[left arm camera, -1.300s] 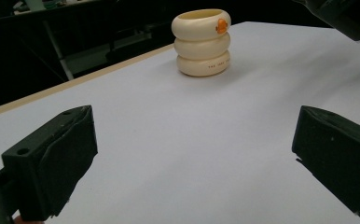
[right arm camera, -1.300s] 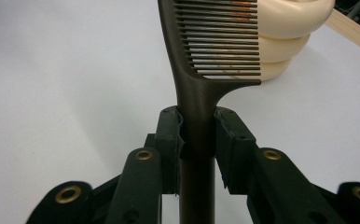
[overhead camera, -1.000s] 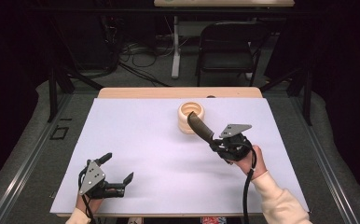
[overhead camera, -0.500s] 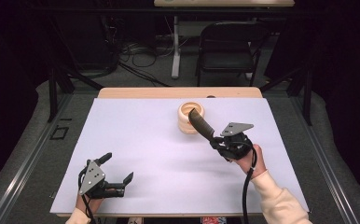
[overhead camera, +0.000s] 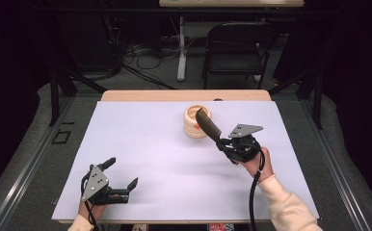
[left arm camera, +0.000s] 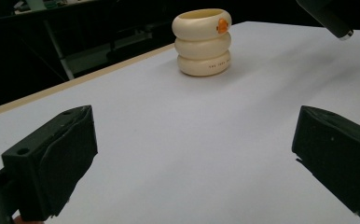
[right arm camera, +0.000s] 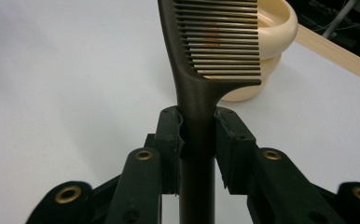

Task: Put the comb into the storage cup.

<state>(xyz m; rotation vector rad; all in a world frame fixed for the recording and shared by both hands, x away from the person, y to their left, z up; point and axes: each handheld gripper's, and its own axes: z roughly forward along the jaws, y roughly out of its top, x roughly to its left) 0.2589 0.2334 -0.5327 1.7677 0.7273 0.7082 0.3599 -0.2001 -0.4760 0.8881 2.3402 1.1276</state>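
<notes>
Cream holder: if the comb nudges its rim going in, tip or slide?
The cream holder is squat with a wide base, so tipping seems unlikely. It looks light on the smooth white table, so it may slide. The comb looks stiff.

The comb clamped in the right gripper looks like dark brown plastic, smooth with a dull sheen along its handle and fine, even teeth. Just beyond its teeth stands a cream holder of smooth, glossy plastic, stacked in three rounded rings, with a small orange mark near its rim. The right gripper's jaws are matt black plastic with brass-coloured metal eyelets at the joints. The left gripper has matt black jaws, slightly grainy. The surface under both is a smooth, matt pale sheet, with a light wooden edge on its far side.
</notes>
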